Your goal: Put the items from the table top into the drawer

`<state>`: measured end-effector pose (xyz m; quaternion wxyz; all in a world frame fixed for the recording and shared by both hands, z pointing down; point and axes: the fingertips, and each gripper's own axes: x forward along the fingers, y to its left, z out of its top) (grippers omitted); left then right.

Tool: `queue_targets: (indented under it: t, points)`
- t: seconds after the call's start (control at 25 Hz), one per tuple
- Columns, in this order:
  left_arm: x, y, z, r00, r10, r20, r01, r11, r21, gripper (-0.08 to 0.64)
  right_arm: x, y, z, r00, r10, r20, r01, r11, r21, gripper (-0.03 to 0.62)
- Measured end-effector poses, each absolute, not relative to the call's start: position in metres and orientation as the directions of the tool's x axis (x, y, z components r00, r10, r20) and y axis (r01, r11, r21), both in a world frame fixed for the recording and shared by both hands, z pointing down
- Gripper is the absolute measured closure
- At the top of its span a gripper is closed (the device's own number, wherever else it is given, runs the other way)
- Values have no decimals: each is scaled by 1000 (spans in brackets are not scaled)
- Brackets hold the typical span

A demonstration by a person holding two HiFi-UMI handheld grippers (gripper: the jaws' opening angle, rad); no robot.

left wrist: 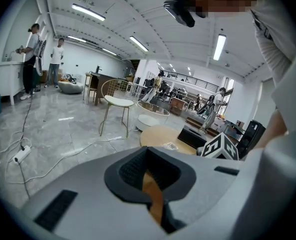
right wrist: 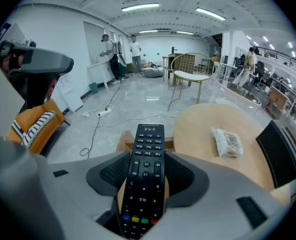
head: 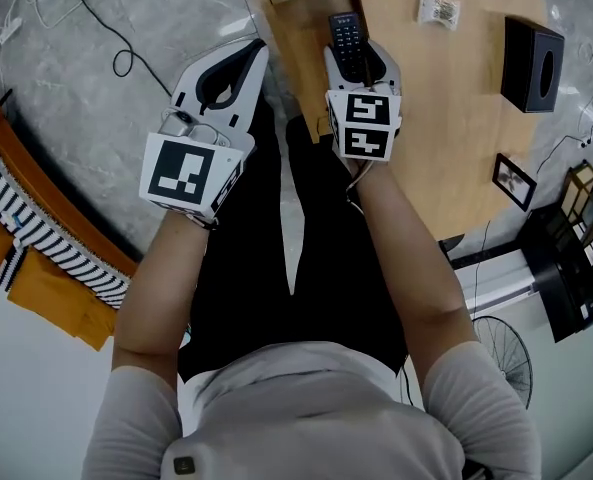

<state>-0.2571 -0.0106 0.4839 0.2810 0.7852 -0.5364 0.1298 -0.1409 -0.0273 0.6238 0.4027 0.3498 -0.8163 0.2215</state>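
The round wooden table (head: 456, 118) stood on a grey marble floor (head: 96, 58). On its top lay a small clear packet (head: 439, 8) near the far edge and a black box (head: 532, 65) well apart from it, to the right. A small picture frame (head: 514, 181) was at the nearer right edge. An open wooden drawer (head: 298, 58) stuck out from the table's left side.

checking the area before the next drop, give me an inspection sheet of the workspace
surface: round wooden table, drawer pulled out
job's things: remote held over the drawer; packet on the table
clutter: black box, picture frame
grippers: right gripper shut on remote; left gripper shut, empty
cables: cable, power strip on the floor
surroundings: orange bench, fan, people far off
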Motion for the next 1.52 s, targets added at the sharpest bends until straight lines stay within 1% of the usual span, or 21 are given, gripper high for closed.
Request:
queue_targets:
  t: [0.12,0.32,0.56,0.92,1.24,1.52]
  points:
    - [-264,-10,497,401,-758,514,-911,-270,313,551,-148,-21,646,-427,-359,830,-729,680,-81,357]
    - [-272,-9,526,410,-740,534,-907,-267,326,551,-152,-12,689,-410,-322,853,-732,674,-97,356]
    - [-276,-9,560,434,-712,552,-897,-285,338,551,-157,-3,740,-385,-296,874,-726,682,-89,356]
    - [-275,-10,582,456,-694,557,-887,-307,344,551,-145,2,791,-337,-262,904,-705,707,-58,354]
    - [-274,-11,582,463,-687,559,-884,-315,345,551,-146,1,788,-341,-286,896,-709,704,-45,345]
    - [-265,-14,551,467,-694,547,-882,-328,337,551,-146,4,739,-378,-310,873,-717,695,-64,345]
